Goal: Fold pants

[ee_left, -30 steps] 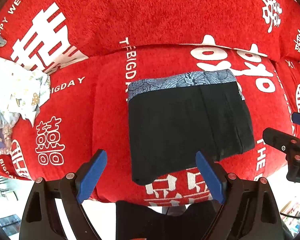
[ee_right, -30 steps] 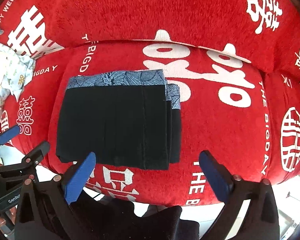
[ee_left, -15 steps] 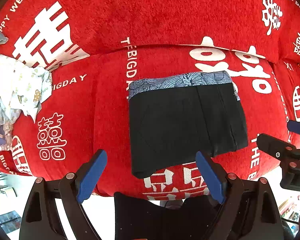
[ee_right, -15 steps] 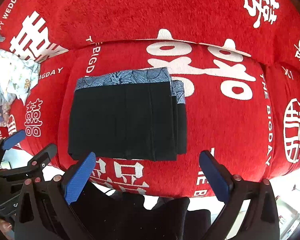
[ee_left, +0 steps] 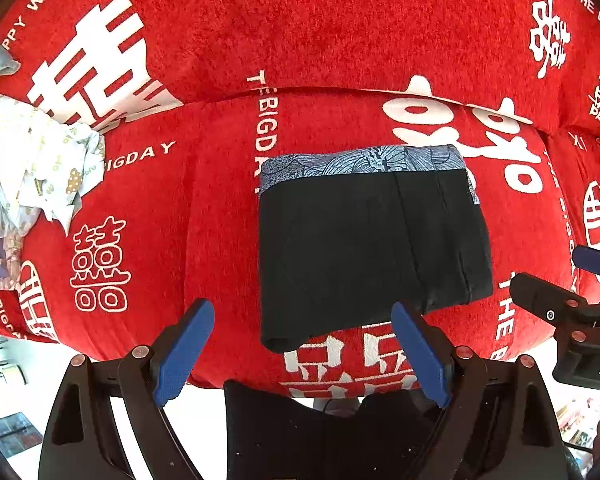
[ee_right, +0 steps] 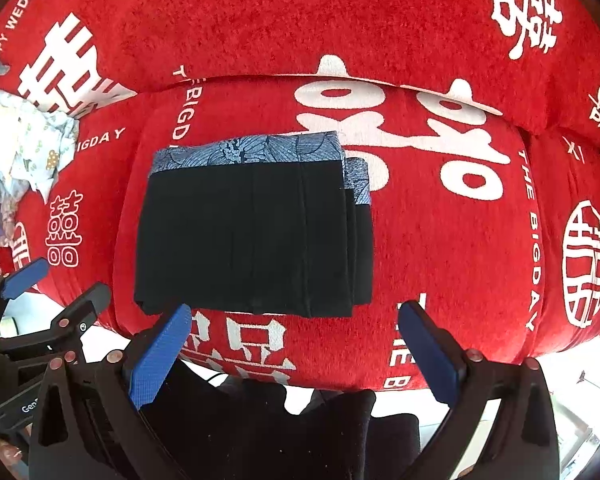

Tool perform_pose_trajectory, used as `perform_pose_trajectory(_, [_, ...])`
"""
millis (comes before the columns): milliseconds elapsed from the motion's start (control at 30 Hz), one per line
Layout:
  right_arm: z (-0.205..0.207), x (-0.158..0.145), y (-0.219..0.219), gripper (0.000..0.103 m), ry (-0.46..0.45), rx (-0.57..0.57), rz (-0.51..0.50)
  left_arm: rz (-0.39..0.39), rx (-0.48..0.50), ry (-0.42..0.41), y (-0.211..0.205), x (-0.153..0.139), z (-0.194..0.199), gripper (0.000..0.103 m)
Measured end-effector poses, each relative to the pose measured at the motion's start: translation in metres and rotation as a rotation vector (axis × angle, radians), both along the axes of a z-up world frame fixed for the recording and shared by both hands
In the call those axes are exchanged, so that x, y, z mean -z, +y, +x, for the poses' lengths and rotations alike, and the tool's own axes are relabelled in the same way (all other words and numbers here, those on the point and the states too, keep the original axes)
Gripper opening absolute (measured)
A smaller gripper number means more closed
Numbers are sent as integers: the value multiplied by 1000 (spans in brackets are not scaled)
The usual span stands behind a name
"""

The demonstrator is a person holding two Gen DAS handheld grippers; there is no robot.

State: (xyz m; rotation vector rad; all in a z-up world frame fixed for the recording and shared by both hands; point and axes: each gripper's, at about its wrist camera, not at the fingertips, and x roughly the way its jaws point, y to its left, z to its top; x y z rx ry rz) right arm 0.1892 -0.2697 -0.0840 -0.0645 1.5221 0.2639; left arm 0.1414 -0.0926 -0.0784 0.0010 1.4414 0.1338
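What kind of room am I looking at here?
Probably a home living room: a sofa under a red wedding-print cover, folded pants on its seat, and crumpled laundry beside them.

A red sofa seat cushion (ee_left: 204, 216) (printed with white lettering) carries the folded black pants (ee_left: 364, 248) near its front edge; well apart to the left lies a crumpled pale patterned cloth (ee_left: 32, 164).

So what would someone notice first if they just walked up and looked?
Probably the bright red sofa cover with big white letters and symbols all over it. In the middle of the seat lies a pair of black pants folded into a neat block, with a blue patterned waistband along the far edge. At the far left sits a crumpled pile of pale printed clothes.
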Motion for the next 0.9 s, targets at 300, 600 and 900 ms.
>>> perform_pose_trajectory(300, [0, 0, 3, 103, -6, -9, -16, 0, -5, 2, 1, 0, 1, 91])
perform_pose_trajectory(600, [1, -1, 4, 103, -6, -11, -20, -4, 5, 8, 0, 1, 3, 91])
perform_pose_trajectory(900, [2, 0, 4, 103, -5, -13, -21, -7, 1, 12, 0, 2, 3, 91])
